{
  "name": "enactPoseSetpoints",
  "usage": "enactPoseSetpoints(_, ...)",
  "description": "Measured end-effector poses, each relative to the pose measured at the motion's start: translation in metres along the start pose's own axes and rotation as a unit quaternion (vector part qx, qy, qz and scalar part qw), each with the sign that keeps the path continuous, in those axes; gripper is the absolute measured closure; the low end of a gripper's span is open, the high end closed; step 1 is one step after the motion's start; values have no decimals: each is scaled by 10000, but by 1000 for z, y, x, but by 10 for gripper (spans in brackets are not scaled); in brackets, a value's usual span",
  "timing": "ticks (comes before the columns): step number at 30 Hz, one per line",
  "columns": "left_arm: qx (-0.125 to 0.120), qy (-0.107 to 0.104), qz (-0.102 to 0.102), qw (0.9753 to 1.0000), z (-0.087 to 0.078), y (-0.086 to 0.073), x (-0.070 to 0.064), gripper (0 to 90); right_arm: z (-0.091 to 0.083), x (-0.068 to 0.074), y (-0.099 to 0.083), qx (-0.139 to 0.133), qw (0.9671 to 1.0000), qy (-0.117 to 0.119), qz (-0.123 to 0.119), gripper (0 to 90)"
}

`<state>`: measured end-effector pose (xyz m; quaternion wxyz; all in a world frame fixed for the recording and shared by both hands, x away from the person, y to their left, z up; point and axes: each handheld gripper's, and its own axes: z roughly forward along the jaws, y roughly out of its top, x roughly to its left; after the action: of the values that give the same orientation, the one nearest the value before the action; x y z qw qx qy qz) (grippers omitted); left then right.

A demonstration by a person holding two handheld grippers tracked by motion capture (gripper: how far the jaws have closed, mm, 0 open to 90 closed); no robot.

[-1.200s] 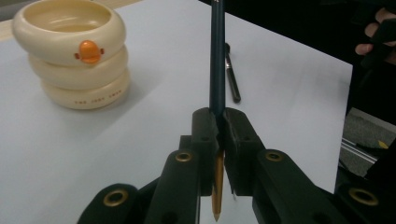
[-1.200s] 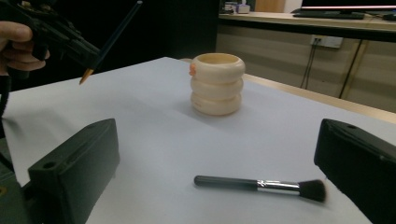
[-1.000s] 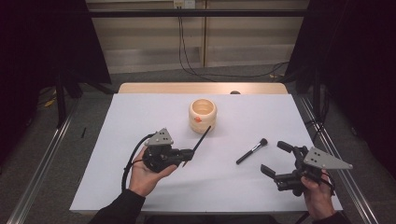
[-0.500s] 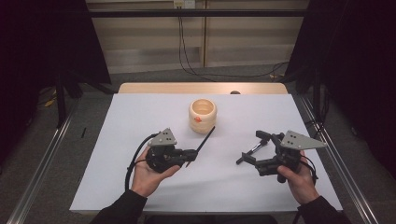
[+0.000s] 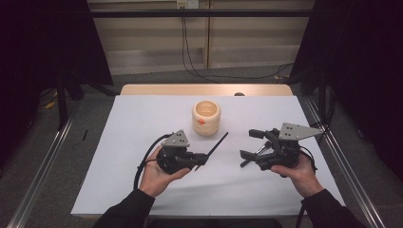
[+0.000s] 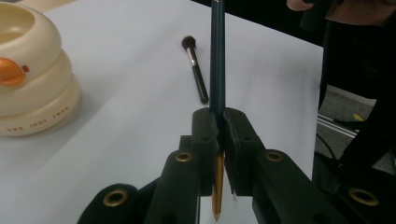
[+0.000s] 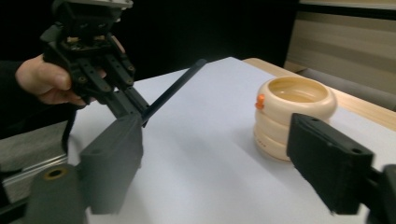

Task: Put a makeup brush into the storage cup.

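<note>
Dark teal and slim, the pencil (image 6: 217, 56) stood clamped between the jaws of the left gripper (image 5: 203, 158), its shaft running up and away from the jaws and its golden sharpened end poking out below them in the left gripper view. From above, the pencil's free end pointed toward the cream holder (image 5: 206, 117), a squat ringed pot with an orange duck beak on its side, standing upright on the white table cover (image 5: 142, 118) a little beyond the two hands.

The right gripper (image 5: 252, 145) hung over the makeup brush (image 6: 196, 74), which lay flat on the cover to the right of the pot, partly hidden under that tool in the high view. Its jaws stood wide apart in the right gripper view, with nothing between them.

The pencil looked light and stiff, with a smooth lacquered surface that I thought could slide or swivel in a narrow pinch, since it was held near one end and most of its length stuck out unsupported. The brush seemed just as light; its thin black handle looked like the place to grasp, near the middle, leaving the soft bristle head alone. Lying low on the cover, it would probably need the jaws brought right down to the surface.
</note>
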<state>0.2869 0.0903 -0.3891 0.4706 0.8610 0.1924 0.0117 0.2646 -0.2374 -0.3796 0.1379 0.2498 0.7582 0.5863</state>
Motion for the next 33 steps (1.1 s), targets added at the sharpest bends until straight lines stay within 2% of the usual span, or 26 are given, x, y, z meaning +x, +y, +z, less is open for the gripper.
enactPoseSetpoints(2,28,54,-8,10000,0,-1,0,835,1,-1,-1,50,10000,41,-36,220)
enactPoseSetpoints(5,53,35,-11,10000,-1,0,0,835,6,-4,-3,404,9989,178,150,207)
enactPoseSetpoints(6,180,59,15,9998,-3,1,-1,835,6,-4,-5,452,9984,301,156,250)
enactPoseSetpoints(7,214,35,33,9998,-2,2,-2,835,5,-5,-5,463,9981,352,198,274)
enactPoseSetpoints(9,441,47,120,9989,-2,3,-3,835,2,-5,-4,403,9981,404,217,306)
enactPoseSetpoints(12,489,36,130,9987,0,3,-4,835,2,-5,-1,677,9972,297,60,305)
enactPoseSetpoints(14,640,94,210,9977,1,4,-5,835,4,-6,-2,762,9964,361,-4,334)
enactPoseSetpoints(16,719,56,267,9970,2,4,-4,835,6,-6,-1,993,9943,381,-94,364)
enactPoseSetpoints(17,822,35,323,9961,2,5,-4,835,6,-6,-1,993,9943,381,-94,364)
enactPoseSetpoints(18,1006,44,431,9940,1,6,-5,835,7,-6,1,1206,9918,407,-71,365)
enactPoseSetpoints(19,1006,44,431,9940,1,6,-5,835,8,-7,2,1279,9909,425,-74,363)
enactPoseSetpoints(20,1155,40,564,9917,0,7,-5,835,8,-7,4,1365,9897,435,-88,360)
enactPoseSetpoints(21,1155,40,564,9917,0,7,-5,835,8,-7,4,1365,9897,435,-88,360)
enactPoseSetpoints(22,1157,29,550,9918,0,7,-5,835,9,-8,5,1449,9883,464,-131,354)
enactPoseSetpoints(23,1171,30,528,9917,0,7,-6,835,10,-9,6,1595,9856,545,-158,353)
enactPoseSetpoints(24,1300,0,565,9899,1,7,-5,835,12,-11,7,1666,9839,613,-197,353)
enactPoseSetpoints(26,1367,-17,572,9890,2,7,-4,835,14,-11,8,1817,9805,710,-235,356)
enactPoseSetpoints(27,1367,-17,572,9890,2,7,-4,835,14,-11,8,1817,9805,710,-235,356)
enactPoseSetpoints(29,1547,-65,642,9858,3,7,-2,835,17,-11,9,1958,9771,783,-281,362)
enactPoseSetpoints(30,1634,-33,663,9843,4,7,0,835,18,-11,9,1977,9770,740,-299,362)
enactPoseSetpoints(31,1661,-34,642,9840,4,7,1,835,19,-11,9,1977,9776,602,-408,362)
enactPoseSetpoints(33,1716,-55,623,9832,4,7,3,835,22,-11,9,2105,9747,602,-456,380)
